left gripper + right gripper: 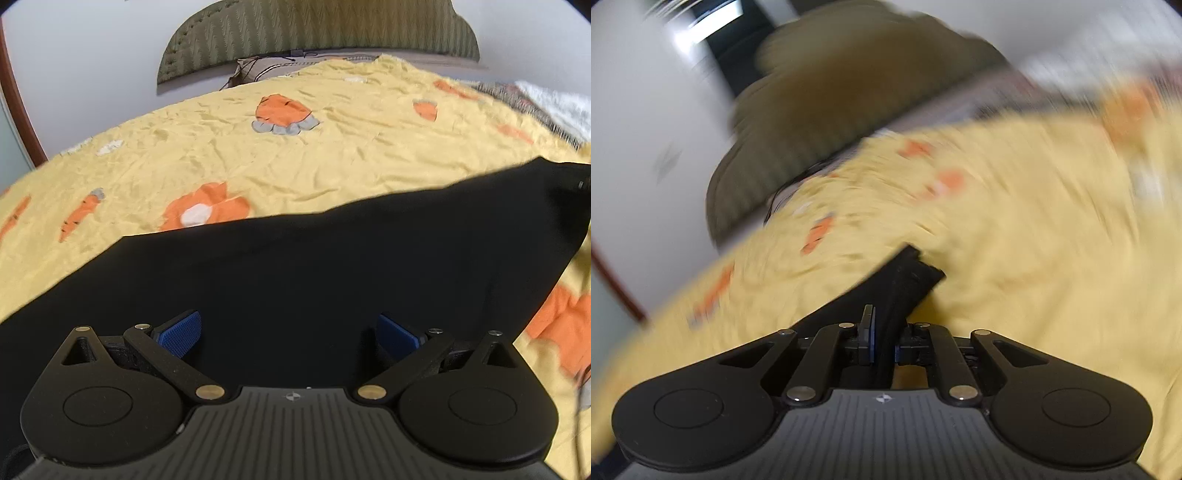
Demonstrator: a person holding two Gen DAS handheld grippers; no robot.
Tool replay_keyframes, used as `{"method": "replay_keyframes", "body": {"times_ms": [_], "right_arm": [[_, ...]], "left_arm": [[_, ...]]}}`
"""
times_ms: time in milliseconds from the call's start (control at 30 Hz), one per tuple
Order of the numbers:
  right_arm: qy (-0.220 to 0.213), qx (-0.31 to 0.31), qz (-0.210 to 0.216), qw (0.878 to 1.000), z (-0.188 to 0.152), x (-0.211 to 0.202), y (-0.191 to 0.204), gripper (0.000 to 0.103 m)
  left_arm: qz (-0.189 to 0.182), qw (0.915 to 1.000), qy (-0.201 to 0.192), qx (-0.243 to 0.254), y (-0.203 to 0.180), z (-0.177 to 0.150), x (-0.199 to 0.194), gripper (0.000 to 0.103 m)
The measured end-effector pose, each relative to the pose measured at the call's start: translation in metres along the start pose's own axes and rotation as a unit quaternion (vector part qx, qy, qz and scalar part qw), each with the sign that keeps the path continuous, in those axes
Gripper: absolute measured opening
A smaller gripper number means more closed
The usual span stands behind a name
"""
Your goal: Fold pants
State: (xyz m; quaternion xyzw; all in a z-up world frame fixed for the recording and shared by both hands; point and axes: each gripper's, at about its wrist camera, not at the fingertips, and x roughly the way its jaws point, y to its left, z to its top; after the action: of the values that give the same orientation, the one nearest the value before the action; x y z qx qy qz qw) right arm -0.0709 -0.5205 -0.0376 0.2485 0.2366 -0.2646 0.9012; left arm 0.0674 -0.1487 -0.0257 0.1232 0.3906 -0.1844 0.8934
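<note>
1. While the black pants (295, 280) lie spread on the bed, over the yellow blanket (332, 155) with orange carrots, the left gripper (290, 332) hovers low above the cloth with its blue pads (181, 332) spread wide and nothing between them.
2. The right gripper (882, 343) is pressed together on a bunched edge of the pants (908, 280), which sticks out past the fingertips; the right wrist view is strongly blurred, so I judge this hand is in quick motion.
3. Risk: only one side is held. If the right side pulls far, the free side may drag and wrinkle, and the fold would come out crooked.
4. Risk: the pinch looks thick and narrow. A fast pull could let the cloth slip out.
5. Risk: if the left gripper closes too low, it may also catch the blanket under the pants.
</note>
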Motion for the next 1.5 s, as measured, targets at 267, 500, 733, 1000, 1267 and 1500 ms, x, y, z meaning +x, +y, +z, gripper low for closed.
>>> {"method": "replay_keyframes", "body": {"times_ms": [267,500,733,1000,1267,1500], "right_arm": [[0.000,-0.343,0.061,0.937,-0.049,-0.026,0.131,0.008],[0.050,-0.452,0.047,0.889,-0.094,-0.010,0.157,0.009],[0.030,-0.492,0.020,0.870,-0.106,-0.007,0.166,0.014],[0.000,-0.456,0.088,0.885,-0.092,-0.046,0.170,0.009],[0.003,-0.424,0.139,0.895,-0.088,-0.069,0.182,0.009],[0.034,-0.412,0.191,0.890,-0.100,-0.070,0.206,0.009]], "left_arm": [[-0.148,0.9668,0.026,-0.207,0.029,0.015,0.025,0.102],[-0.212,0.9429,0.029,-0.255,0.023,0.024,0.043,0.101],[-0.295,0.9085,0.069,-0.288,0.004,0.037,0.069,0.102],[-0.376,0.8472,0.123,-0.355,-0.012,0.048,0.104,0.102],[-0.364,0.8519,0.146,-0.347,-0.016,0.041,0.107,0.012],[-0.234,0.9439,0.049,-0.228,0.006,0.043,0.047,0.005]]}}
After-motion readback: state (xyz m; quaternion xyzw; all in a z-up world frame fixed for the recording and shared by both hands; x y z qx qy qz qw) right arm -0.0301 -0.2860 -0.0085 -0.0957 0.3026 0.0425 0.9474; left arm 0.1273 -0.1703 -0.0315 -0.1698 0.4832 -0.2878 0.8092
